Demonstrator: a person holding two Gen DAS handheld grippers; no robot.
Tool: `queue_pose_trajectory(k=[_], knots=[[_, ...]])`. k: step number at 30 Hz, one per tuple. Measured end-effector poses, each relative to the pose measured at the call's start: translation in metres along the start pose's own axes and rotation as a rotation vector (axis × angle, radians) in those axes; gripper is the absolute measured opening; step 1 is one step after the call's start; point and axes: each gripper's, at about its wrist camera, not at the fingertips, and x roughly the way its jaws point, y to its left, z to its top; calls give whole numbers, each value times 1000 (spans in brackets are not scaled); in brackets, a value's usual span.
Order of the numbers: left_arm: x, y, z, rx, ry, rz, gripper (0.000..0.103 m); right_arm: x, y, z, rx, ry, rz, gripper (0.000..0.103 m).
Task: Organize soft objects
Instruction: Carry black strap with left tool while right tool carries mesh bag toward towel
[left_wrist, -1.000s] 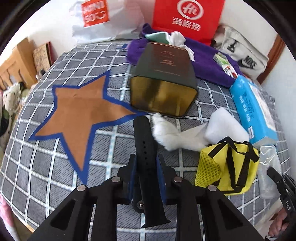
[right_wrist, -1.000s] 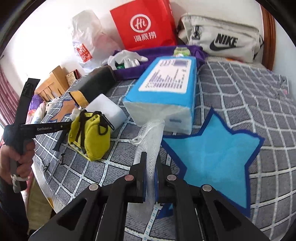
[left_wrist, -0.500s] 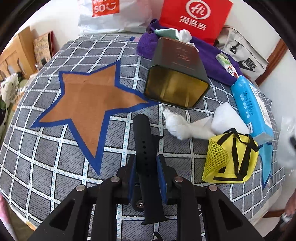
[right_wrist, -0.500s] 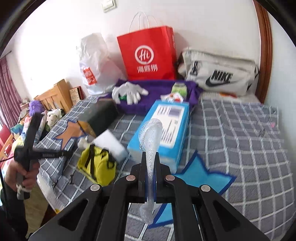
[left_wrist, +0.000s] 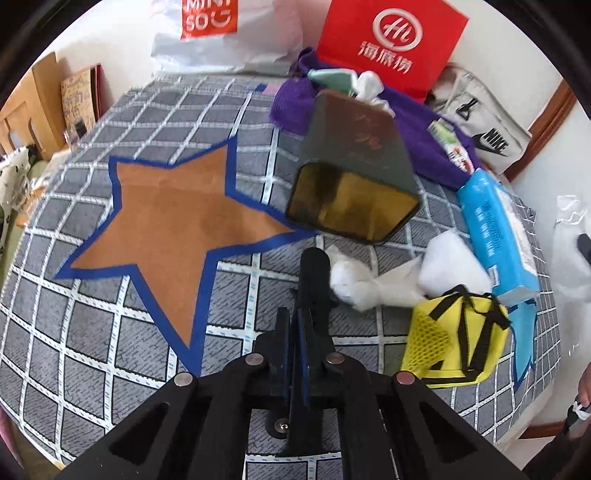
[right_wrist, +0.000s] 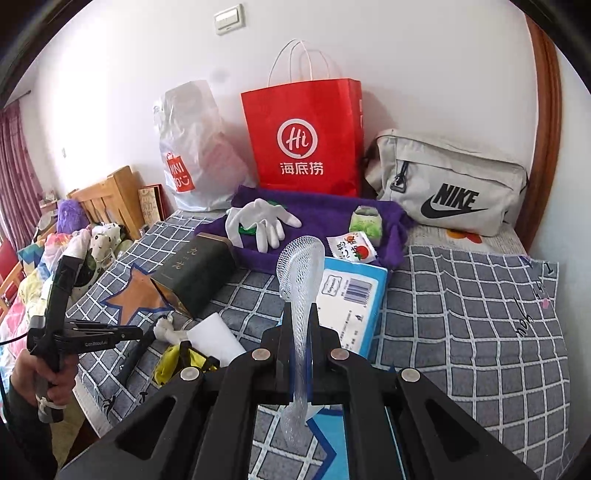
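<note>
My left gripper (left_wrist: 300, 332) is shut on a black watch strap (left_wrist: 313, 280) and holds it above the checked bedspread, beside the brown star mat (left_wrist: 173, 221). My right gripper (right_wrist: 297, 332) is shut on a white foam net sleeve (right_wrist: 301, 266) and holds it high above the bed; the sleeve stands upright between the jaws. The blue star mat (right_wrist: 325, 450) lies under it, mostly hidden. The left gripper also shows in the right wrist view (right_wrist: 125, 334).
A dark tin box (left_wrist: 354, 173) lies on its side. Near it lie a white cloth (left_wrist: 365, 288), a white sponge (left_wrist: 450, 266), a yellow mesh pouch (left_wrist: 454, 336), a blue tissue pack (left_wrist: 495, 229) and a purple towel (right_wrist: 325, 218) with white gloves (right_wrist: 266, 221). Bags stand along the wall.
My right gripper has lifted the net sleeve up off the bed, well above the blue star. My left gripper has risen and pulled back a little with the strap.
</note>
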Motion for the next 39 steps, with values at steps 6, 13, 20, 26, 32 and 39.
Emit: queue_pose_trajectory(k=[6, 13, 20, 26, 32, 39], knots=[[-4, -2, -4, 15, 16, -9, 25, 12, 2, 3, -7, 19, 2, 4], [-2, -20, -18, 90, 1, 60, 25, 20, 4, 1, -9, 26, 16, 4], [-11, -28, -17, 143, -39, 126, 19, 28, -4, 5, -8, 30, 10, 4], [-14, -14, -9, 82, -31, 93, 19, 33, -13, 18, -3, 9, 9, 4], [-38, -10, 6, 72, -76, 88, 19, 40, -16, 33, -5, -1, 10, 4], [-63, -10, 31, 74, -134, 81, 19, 44, -20, 50, -7, -12, -1, 4]])
